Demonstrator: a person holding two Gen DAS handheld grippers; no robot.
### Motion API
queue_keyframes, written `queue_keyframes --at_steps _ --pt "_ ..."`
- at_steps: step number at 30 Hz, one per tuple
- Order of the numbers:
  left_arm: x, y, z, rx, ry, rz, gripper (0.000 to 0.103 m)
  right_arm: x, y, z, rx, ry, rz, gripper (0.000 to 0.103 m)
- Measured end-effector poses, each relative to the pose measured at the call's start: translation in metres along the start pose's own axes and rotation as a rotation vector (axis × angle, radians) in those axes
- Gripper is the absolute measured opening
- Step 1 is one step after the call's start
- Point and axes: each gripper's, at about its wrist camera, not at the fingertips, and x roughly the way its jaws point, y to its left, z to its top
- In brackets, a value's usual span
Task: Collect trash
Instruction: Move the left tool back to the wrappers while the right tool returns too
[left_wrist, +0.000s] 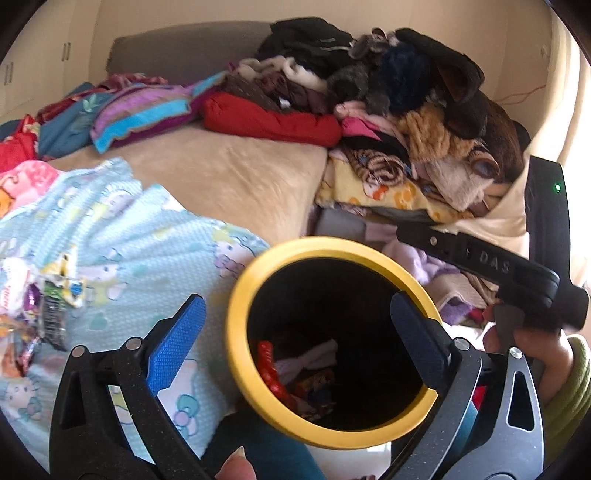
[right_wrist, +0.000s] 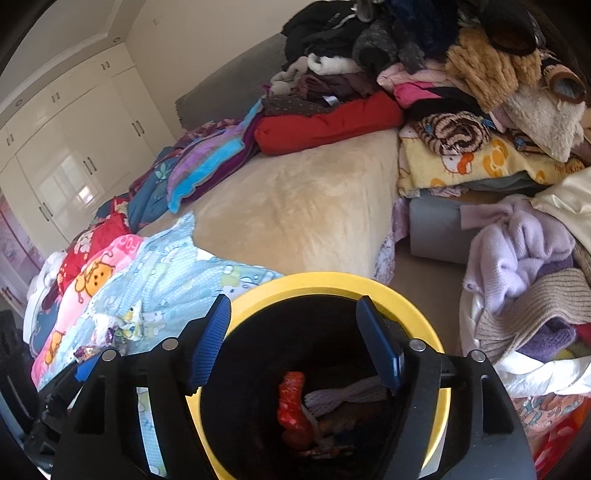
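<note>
Cluttered bed (right_wrist: 295, 206) fills my upper frame; both grippers, left (left_wrist: 295, 343) and right (right_wrist: 293, 343), hang wide-fingered and empty over the yellow-rimmed bin (right_wrist: 332, 282); wrappers, probably, lie inside.

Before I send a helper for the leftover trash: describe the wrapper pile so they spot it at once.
Start at the yellow-rimmed bin. Left of it lies the pale blue cartoon blanket. The wrapper pile sits on its left part: shiny, crinkled, multicoloured foil among soft cloth.

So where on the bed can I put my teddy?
The bare beige blanket, between the red bundle, the light-blue cloth and the yellow bin. The clothes heap at right is crowded.
</note>
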Motion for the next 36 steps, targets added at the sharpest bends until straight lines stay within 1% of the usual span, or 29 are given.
queue_keyframes --at_steps 11,16,36 --pt "-0.037 0.023 0.011 -0.013 -0.115 0.084 0.092 -0.010 0.040 0.000 -0.054 -0.033 0.051 0.070" --pt "-0.052 0.041 0.014 -0.044 -0.151 0.120 0.092 -0.011 0.054 -0.002 -0.071 -0.037 0.066 0.072" --pt "-0.093 0.105 0.014 -0.158 -0.246 0.224 0.092 0.000 0.122 -0.016 -0.166 -0.011 0.142 0.072"
